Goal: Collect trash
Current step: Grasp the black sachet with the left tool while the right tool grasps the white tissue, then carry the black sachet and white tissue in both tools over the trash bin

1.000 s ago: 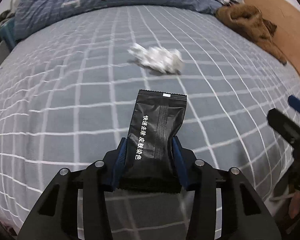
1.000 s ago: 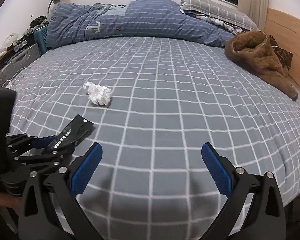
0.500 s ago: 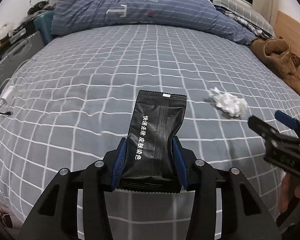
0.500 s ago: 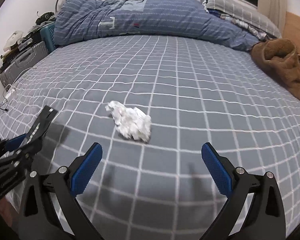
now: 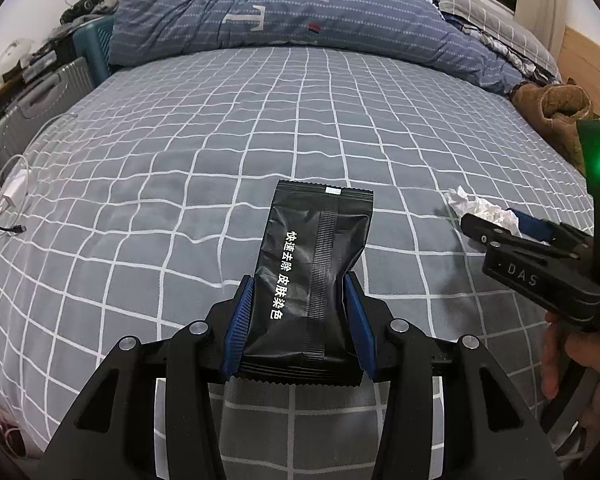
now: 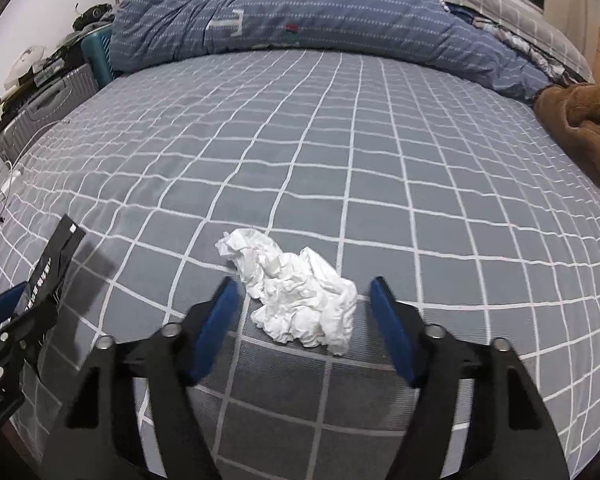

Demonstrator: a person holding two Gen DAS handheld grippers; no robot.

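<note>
My left gripper (image 5: 298, 288) is shut on a black snack-style wrapper (image 5: 314, 256) with white Chinese print, held above the grey checked bed (image 5: 220, 152). The wrapper also shows at the left of the right wrist view (image 6: 54, 260). A crumpled white tissue (image 6: 296, 292) lies on the bed. My right gripper (image 6: 304, 292) is open with its blue pads on either side of the tissue, apart from it. In the left wrist view the tissue (image 5: 480, 208) sits at the right, partly hidden behind the right gripper (image 5: 500, 224).
A rolled blue striped duvet (image 6: 300, 12) lies across the far side of the bed. A brown fleece garment (image 6: 580, 120) lies at the right edge. Suitcases (image 5: 32, 108) stand off the bed's left side, and a white charger with cables (image 5: 12, 192) lies near that edge.
My right gripper has moved down and forward to the tissue and its jaws have narrowed around it. My left gripper, still holding the wrapper, has swung left.
</note>
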